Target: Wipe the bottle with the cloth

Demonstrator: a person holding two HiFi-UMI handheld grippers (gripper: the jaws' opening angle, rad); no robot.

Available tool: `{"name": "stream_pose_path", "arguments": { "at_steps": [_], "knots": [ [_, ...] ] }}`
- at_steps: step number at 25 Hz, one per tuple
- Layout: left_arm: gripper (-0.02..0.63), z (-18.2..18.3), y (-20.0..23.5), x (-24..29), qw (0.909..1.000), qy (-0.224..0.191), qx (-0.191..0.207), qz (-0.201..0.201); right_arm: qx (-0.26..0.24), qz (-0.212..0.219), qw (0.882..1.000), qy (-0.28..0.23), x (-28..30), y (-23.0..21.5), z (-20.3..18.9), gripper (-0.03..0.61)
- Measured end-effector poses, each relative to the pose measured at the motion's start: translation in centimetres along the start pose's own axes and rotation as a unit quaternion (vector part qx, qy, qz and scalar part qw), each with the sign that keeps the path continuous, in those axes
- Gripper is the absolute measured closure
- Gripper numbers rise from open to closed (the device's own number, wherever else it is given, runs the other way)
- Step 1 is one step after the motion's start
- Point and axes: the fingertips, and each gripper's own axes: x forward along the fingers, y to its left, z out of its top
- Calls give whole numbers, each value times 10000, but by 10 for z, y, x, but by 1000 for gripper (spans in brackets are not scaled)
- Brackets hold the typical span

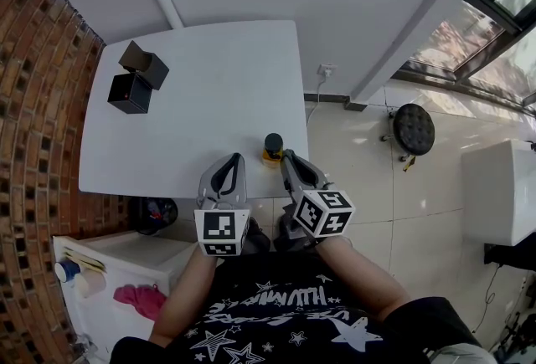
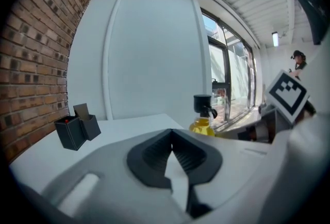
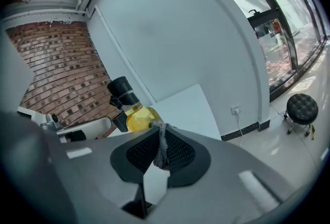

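Note:
A small bottle (image 1: 273, 146) of yellow liquid with a black cap stands near the front edge of the white table (image 1: 209, 94). My right gripper (image 1: 287, 156) sits just right of it, shut on a strip of grey cloth (image 3: 162, 148). In the right gripper view the bottle (image 3: 135, 112) is just beyond the right gripper (image 3: 161, 140), and the cloth's top edge is close to the glass. My left gripper (image 1: 232, 160) is left of the bottle, apart from it. The left gripper view has my left gripper (image 2: 171, 140) shut with nothing in it and the bottle (image 2: 202, 117) ahead to the right.
Two black boxes (image 1: 138, 78) stand at the table's far left corner, also in the left gripper view (image 2: 77, 127). A brick wall runs along the left. A round black stool (image 1: 413, 130) stands on the tiled floor at the right. A white cabinet (image 1: 100, 270) is beside me, low left.

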Motion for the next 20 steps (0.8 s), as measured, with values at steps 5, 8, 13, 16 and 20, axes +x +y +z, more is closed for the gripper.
{"name": "stream_pose_path", "arguments": {
  "at_steps": [5, 8, 13, 16, 20],
  "knots": [
    [609, -5, -4, 1, 10000, 54, -35, -67, 89, -130, 9995, 267, 9, -14, -20, 541],
    [609, -7, -6, 1, 9999, 64, -79, -82, 110, -200, 9991, 366, 14, -22, -28, 541],
    [609, -11, -11, 0, 9998, 100, -140, -119, 121, -343, 9980, 524, 20, -32, -41, 541],
    [609, -17, -16, 0, 9997, 156, -102, -170, 84, -321, 9982, 493, 18, -33, -38, 541],
    [521, -23, -26, 4, 9992, 275, -80, -272, 5, -170, 9989, 432, 16, -30, -31, 541]
  ]
}}
